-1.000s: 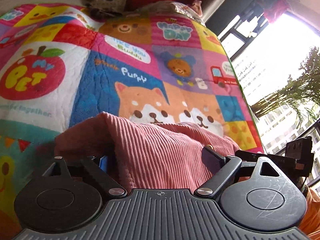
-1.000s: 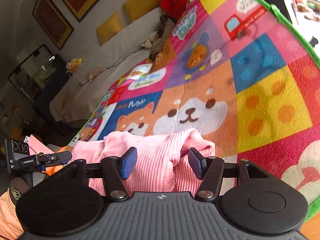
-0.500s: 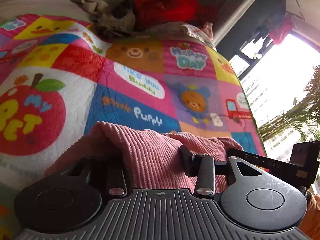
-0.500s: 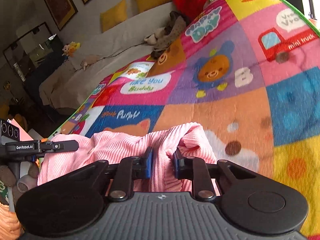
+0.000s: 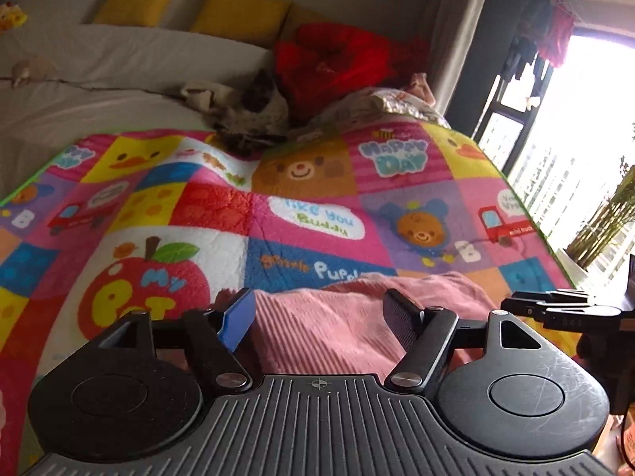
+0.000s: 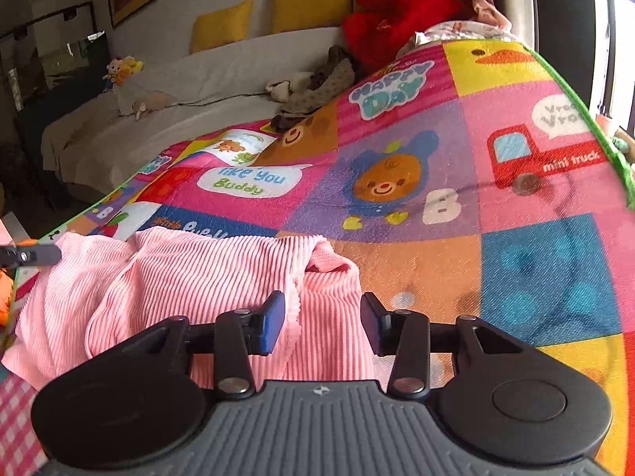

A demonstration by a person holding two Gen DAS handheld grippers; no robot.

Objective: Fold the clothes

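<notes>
Left tongs [image 5: 317, 317]: spread wide, gripping nothing, one blue pad [image 5: 238, 323] and one black pad [image 5: 401, 321] standing either side of the cloth. Right tongs [image 6: 322, 327]: likewise spread wide, gripping nothing. Pink ribbed garment [image 6: 190, 289]: directly under and between both pairs of tongs, lying bunched on the patchwork play mat [image 6: 547, 277]; a scalloped hem edge [image 6: 295, 317] runs just inside the left-hand pad of the right tongs. Seen from the left tongs, same garment [image 5: 349, 317] lying in a low heap, extending ahead toward the blue "Puppy" square [image 5: 317, 267].

Step in hand, by judgement: release completed after a fold or a repositioning, cloth resting freely, not yet flat or squared.

Next move, by judgement: select a fresh edge or corner at each side, lower each pair of tongs over a single layer, close, then draw apart to flatten before folding over. Avoid pinching several layers at the rumpled ridge ahead of the right tongs.

Farther out, beyond the mat: grey sofa [image 5: 119, 67], yellow cushions [image 5: 238, 10], red plush [image 5: 337, 59], loose dark clothing [image 5: 250, 115].
</notes>
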